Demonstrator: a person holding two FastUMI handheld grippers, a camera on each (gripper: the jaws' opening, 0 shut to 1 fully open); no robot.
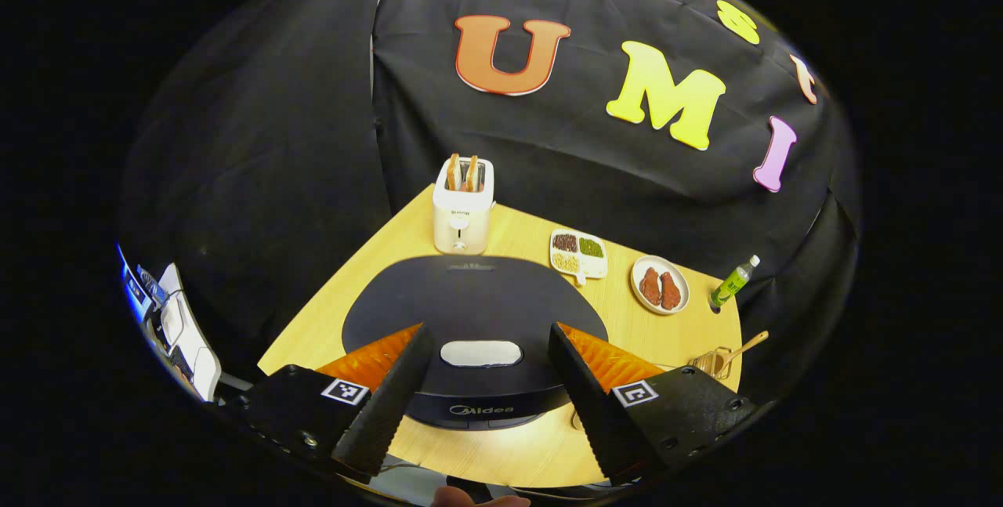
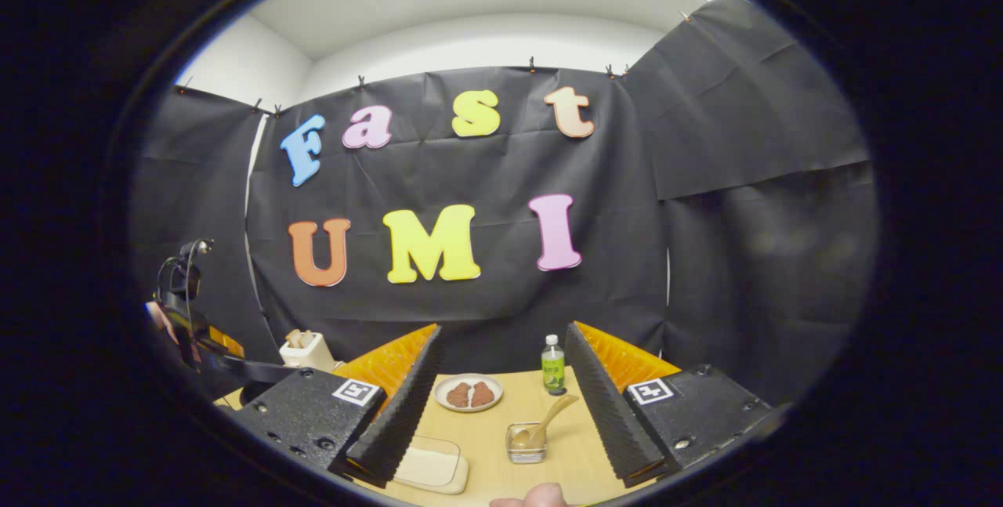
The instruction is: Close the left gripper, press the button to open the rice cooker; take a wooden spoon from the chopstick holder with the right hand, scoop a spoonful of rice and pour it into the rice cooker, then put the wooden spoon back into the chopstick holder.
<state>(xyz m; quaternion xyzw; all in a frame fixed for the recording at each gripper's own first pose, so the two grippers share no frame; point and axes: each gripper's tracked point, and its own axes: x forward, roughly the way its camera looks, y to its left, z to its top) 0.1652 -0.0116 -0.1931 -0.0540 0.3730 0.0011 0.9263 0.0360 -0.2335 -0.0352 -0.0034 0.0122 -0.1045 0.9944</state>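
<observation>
A dark rice cooker (image 1: 470,303) sits lid down on the wooden table (image 1: 501,456), with its pale oval button (image 1: 481,353) at the front of the lid. My left gripper (image 1: 490,328) hovers over it, open, a finger on each side of the button. At the table's right edge a clear chopstick holder (image 1: 711,363) carries the wooden spoon (image 1: 744,345). My right gripper (image 2: 502,331) is open and holds nothing; the holder (image 2: 526,444) with the spoon (image 2: 550,415) stands in front of it, between its fingers. A clear box of white rice (image 2: 427,466) lies by its left finger.
A white toaster (image 1: 462,205) with bread stands behind the cooker. A divided dish of beans (image 1: 578,254), a plate of meat (image 1: 660,285) and a green bottle (image 1: 733,281) line the back. The plate (image 2: 468,393) and bottle (image 2: 553,366) lie beyond the holder.
</observation>
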